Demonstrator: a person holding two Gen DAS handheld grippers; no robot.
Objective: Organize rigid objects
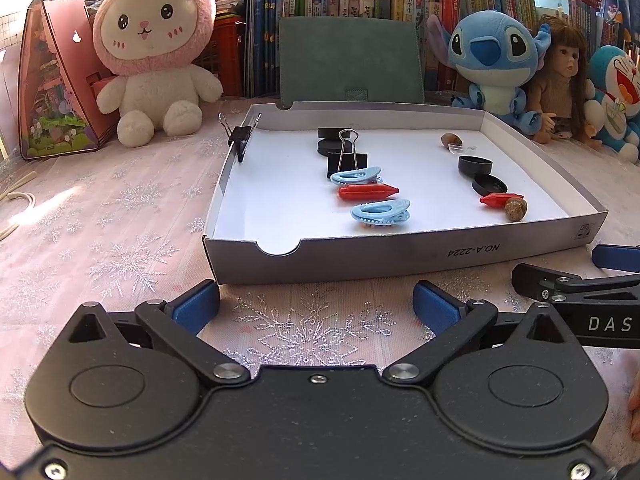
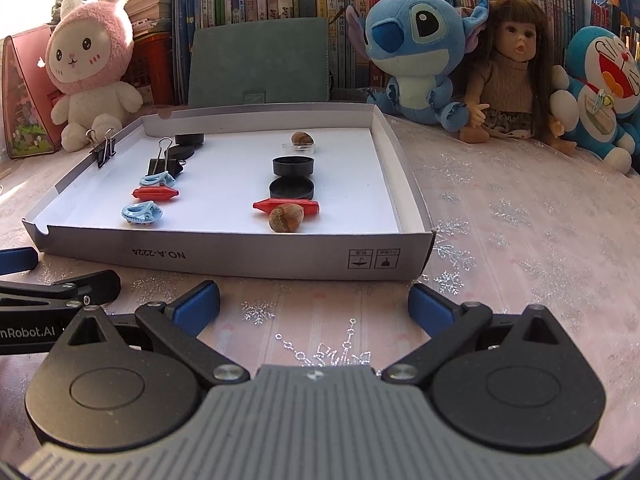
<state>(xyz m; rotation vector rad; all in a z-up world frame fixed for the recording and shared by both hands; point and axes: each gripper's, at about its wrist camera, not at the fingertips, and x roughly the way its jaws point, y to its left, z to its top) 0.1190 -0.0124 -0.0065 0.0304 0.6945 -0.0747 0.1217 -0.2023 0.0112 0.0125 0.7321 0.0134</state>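
- Box (image 1: 400, 258) front wall, just ahead of both fingers, reads "NO.A-2224" upside down.
- Left gripper (image 1: 316, 300) spread, empty; right gripper (image 2: 314, 300) spread, empty.
- Left view alone shows "DAS"; right view alone "nRobot.AI" — and two handling symbols (image 2: 372, 259).
- Clips (image 1: 380, 213) and caps (image 2: 292, 188) lie inside the box.

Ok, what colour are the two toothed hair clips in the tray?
Light blue hair clips, clearest in the left wrist view.
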